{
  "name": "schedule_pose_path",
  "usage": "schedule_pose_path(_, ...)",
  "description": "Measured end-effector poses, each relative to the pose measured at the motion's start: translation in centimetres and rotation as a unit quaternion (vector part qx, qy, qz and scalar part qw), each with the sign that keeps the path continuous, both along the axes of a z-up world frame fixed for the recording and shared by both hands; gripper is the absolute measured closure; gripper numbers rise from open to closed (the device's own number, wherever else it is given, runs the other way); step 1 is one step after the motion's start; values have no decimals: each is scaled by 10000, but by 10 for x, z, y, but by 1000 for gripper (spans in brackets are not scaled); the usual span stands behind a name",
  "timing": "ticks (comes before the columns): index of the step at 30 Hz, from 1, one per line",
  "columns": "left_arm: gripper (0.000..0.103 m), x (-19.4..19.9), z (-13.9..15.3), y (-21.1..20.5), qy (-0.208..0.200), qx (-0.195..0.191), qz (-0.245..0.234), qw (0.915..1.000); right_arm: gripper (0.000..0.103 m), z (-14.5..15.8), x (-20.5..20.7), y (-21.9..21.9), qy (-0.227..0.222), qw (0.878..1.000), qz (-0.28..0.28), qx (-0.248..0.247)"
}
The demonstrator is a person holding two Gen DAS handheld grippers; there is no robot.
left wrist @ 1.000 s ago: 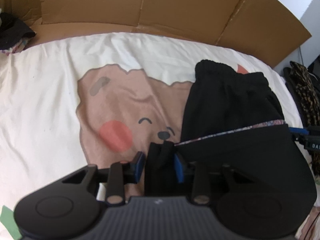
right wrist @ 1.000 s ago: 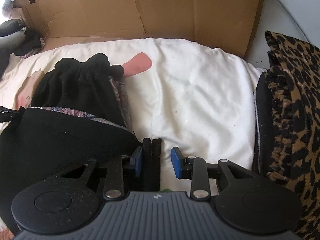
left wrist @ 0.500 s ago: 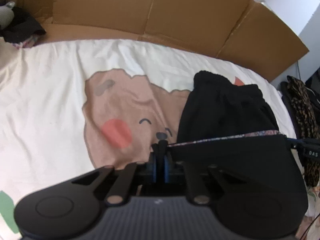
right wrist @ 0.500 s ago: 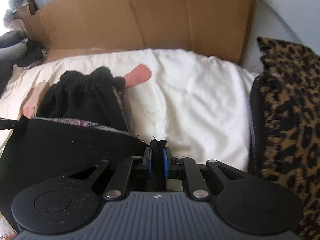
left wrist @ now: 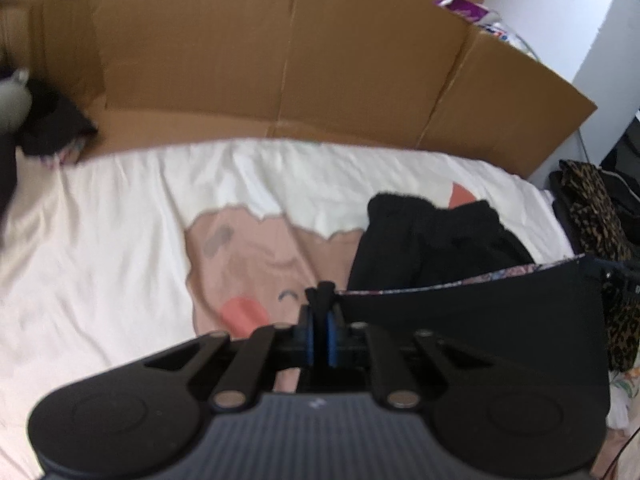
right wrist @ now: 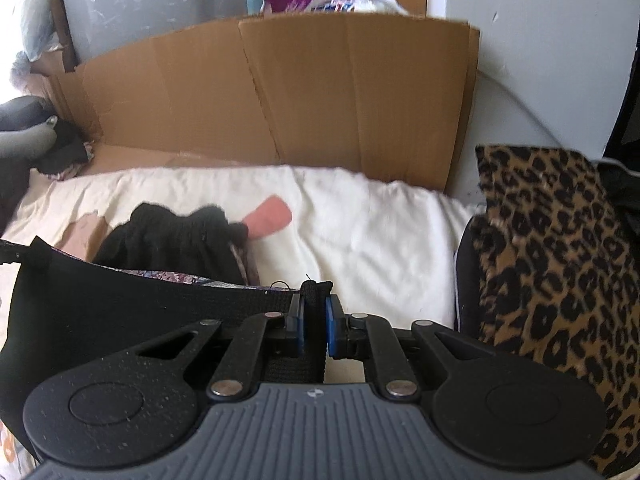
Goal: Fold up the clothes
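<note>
A black garment with a patterned inner edge hangs stretched between my two grippers above the bed. My left gripper is shut on its left corner, black fabric poking out between the blue pads. In the right wrist view my right gripper is shut on the other corner of the black garment. The far part of the garment lies bunched on the sheet, its gathered waistband toward the cardboard.
The bed carries a white sheet printed with a pink bear face. A brown cardboard wall stands behind it. A leopard-print cloth lies at the right; dark clothes sit far left.
Both grippers went from open around the garment's corners to shut on them. They then rose, lifting the near edge taut off the sheet.
</note>
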State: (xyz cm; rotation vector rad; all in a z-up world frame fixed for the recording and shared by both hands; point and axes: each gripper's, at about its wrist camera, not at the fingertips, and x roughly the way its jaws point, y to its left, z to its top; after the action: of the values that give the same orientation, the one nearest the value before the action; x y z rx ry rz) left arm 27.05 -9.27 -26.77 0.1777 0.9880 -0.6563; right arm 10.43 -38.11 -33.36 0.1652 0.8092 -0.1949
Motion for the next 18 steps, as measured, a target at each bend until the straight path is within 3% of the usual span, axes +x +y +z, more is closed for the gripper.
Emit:
schedule_pose_path(8,96,17,16,-23,-391,124,-125,9991,94,10,14,-7,-134,9998,-146,-3)
schedule_pose_path(18,96,35,17,-35,-461,131,-145,9987,94,16,31,-15,-215,9993,-292,-25)
